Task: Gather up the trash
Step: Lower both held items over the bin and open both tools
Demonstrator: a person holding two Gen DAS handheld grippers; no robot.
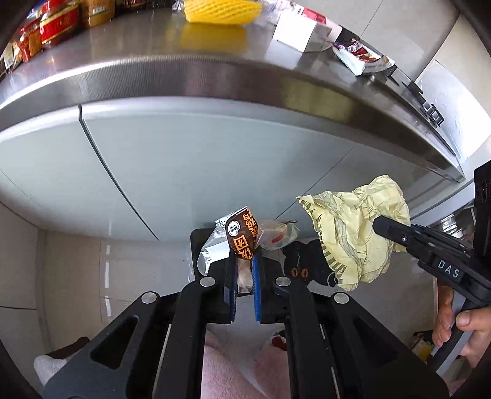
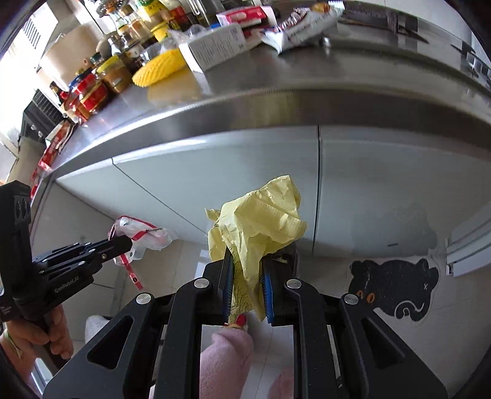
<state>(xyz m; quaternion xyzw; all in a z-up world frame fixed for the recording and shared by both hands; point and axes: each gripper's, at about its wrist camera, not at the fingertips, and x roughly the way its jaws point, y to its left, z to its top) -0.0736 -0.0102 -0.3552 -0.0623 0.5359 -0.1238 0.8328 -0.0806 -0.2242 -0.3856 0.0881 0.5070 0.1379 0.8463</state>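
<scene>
My left gripper (image 1: 244,270) is shut on a brown and silver snack wrapper (image 1: 241,234), held low in front of the cabinet doors. My right gripper (image 2: 245,276) is shut on a crumpled yellow paper wrapper (image 2: 260,221); the same wrapper shows in the left wrist view (image 1: 356,227) at the right, with the right gripper's fingers (image 1: 396,233) on it. The left gripper also shows in the right wrist view (image 2: 119,245) at the left. A clear plastic bag with red print (image 2: 141,236) lies on the floor by the cabinet base.
A steel counter (image 1: 184,76) runs above grey cabinet doors (image 1: 199,159). On it lie a yellow foam net (image 1: 221,10), a white box (image 2: 214,46), a snack packet (image 1: 359,55) and jars (image 2: 113,73). A black cat mat (image 2: 396,288) lies on the tiled floor.
</scene>
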